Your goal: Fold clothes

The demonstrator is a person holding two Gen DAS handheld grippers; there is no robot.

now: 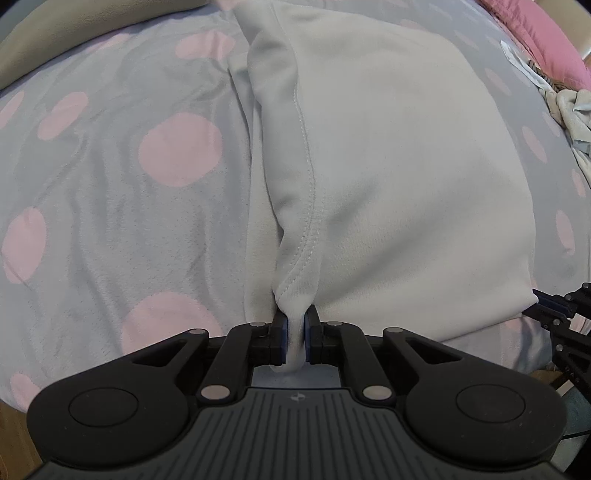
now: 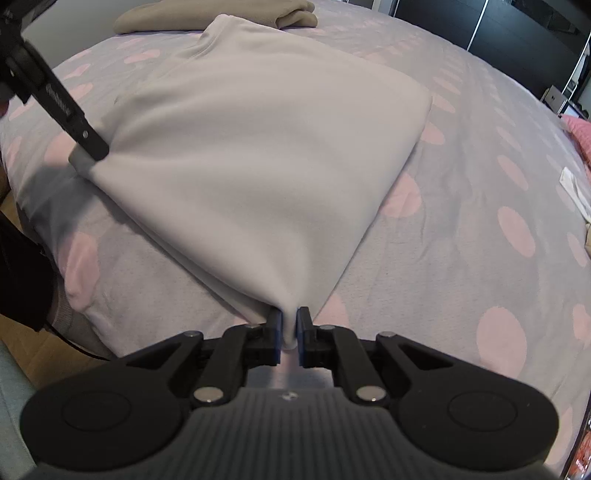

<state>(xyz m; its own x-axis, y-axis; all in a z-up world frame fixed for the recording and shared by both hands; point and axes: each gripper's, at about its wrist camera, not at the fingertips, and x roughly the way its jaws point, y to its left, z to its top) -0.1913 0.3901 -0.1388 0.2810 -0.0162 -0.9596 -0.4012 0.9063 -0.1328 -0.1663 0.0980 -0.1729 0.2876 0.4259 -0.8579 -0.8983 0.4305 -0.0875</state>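
This is looking like a bedroom in a home. A soft grey fleece blanket with large pink dots [image 2: 461, 221] is covering a wide bed and filling most of both views. A folded beige garment [image 2: 218, 16] is lying at the bed's far end, and a crumpled heap of pale laundry [image 1: 569, 110] is sitting near a pink knitted cover [image 1: 546, 37]. Tall dark wardrobe doors [image 2: 491, 22] are standing beyond the bed, and light wooden flooring [image 2: 33, 350] is showing beside it.
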